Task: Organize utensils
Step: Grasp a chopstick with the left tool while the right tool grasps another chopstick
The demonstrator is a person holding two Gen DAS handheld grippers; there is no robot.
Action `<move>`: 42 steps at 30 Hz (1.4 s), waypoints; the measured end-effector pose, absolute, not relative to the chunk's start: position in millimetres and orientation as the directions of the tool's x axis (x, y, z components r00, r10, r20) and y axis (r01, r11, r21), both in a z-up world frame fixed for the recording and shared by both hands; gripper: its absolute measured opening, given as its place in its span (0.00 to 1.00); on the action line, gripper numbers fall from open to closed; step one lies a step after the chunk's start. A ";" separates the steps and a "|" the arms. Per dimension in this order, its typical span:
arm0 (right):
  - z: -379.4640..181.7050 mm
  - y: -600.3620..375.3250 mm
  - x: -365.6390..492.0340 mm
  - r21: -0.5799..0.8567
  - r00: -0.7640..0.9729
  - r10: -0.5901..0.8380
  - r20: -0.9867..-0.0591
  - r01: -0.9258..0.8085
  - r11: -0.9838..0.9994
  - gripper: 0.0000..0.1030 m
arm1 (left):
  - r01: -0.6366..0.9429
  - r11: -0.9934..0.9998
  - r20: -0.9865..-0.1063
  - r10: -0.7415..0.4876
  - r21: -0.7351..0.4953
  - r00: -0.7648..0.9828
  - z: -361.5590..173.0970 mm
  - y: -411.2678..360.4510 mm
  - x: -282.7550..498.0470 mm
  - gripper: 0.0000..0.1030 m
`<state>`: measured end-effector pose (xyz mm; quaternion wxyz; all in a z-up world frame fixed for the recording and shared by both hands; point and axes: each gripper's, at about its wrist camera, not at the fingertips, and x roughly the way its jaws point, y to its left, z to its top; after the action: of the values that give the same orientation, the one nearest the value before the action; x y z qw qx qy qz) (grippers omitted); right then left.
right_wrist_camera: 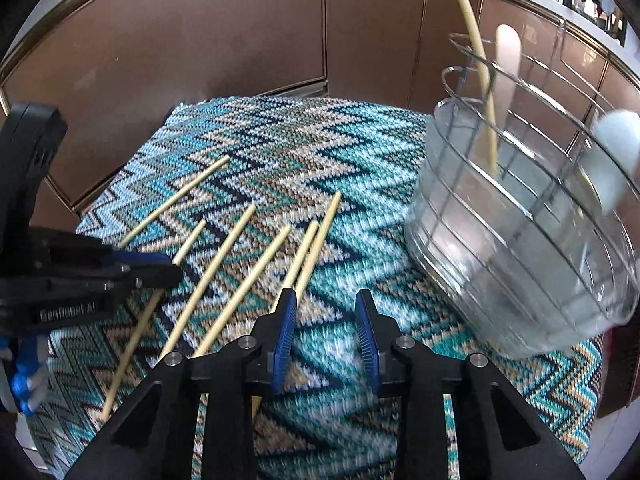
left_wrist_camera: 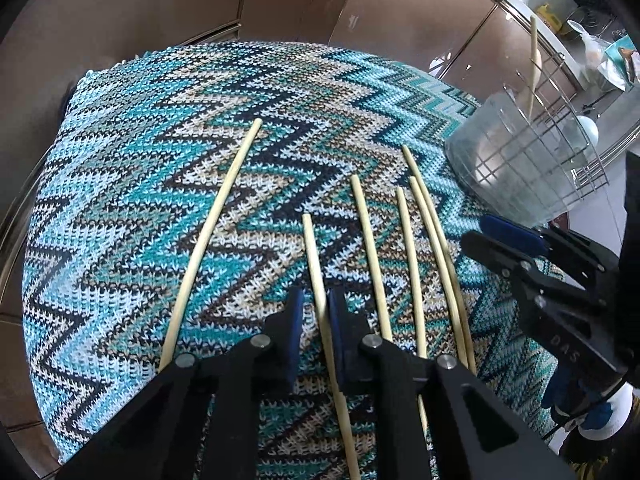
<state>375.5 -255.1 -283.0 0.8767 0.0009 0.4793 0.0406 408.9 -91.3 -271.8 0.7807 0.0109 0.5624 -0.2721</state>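
Six pale wooden chopsticks lie loose on a zigzag-knit cloth (left_wrist_camera: 132, 184) in blues, teal and beige that covers the table. The left gripper (left_wrist_camera: 316, 320) points steeply down at the cloth, its blue-padded jaws drawn almost together around one chopstick (left_wrist_camera: 314, 264), the second from the left in its own view; the pads sit right at the stick's sides, so it looks clamped, with the stick's far end resting on the cloth. To its left a single chopstick (left_wrist_camera: 216, 224) lies apart at an angle; to its right lie four more chopsticks (left_wrist_camera: 404, 248), two of them touching along their length. The right gripper (right_wrist_camera: 326, 320) hovers above the cloth with its jaws parted and nothing between them, the nearest pair of chopsticks (right_wrist_camera: 310, 248) just left of its left pad. Near the cloth's right edge stands a wire utensil holder (right_wrist_camera: 532, 184) with a clear plastic cup inside, holding an upright chopstick (right_wrist_camera: 478, 68) and a pale flat utensil handle (right_wrist_camera: 508, 52).
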 end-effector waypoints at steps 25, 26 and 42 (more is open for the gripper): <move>-303.3 -237.5 444.5 0.059 0.380 0.086 -0.921 -0.083 0.995 0.16 | 0.417 0.865 -0.921 -0.363 -0.279 0.138 -258.7 -114.2 436.6 0.12; -304.0 -237.5 447.8 0.058 0.375 0.084 -0.923 -0.082 0.995 0.16 | 0.415 0.865 -0.922 -0.365 -0.283 0.132 -258.6 -116.0 439.8 0.12; -288.4 -253.7 409.8 0.138 0.400 0.170 -0.901 -0.106 0.985 0.06 | 0.410 0.870 -0.894 -0.386 -0.272 0.228 -245.9 -119.9 427.2 0.04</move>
<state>409.8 -253.7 -288.4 0.8361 0.0293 0.5416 0.0824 427.2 -119.9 -245.9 0.7834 0.0107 0.5670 -0.2543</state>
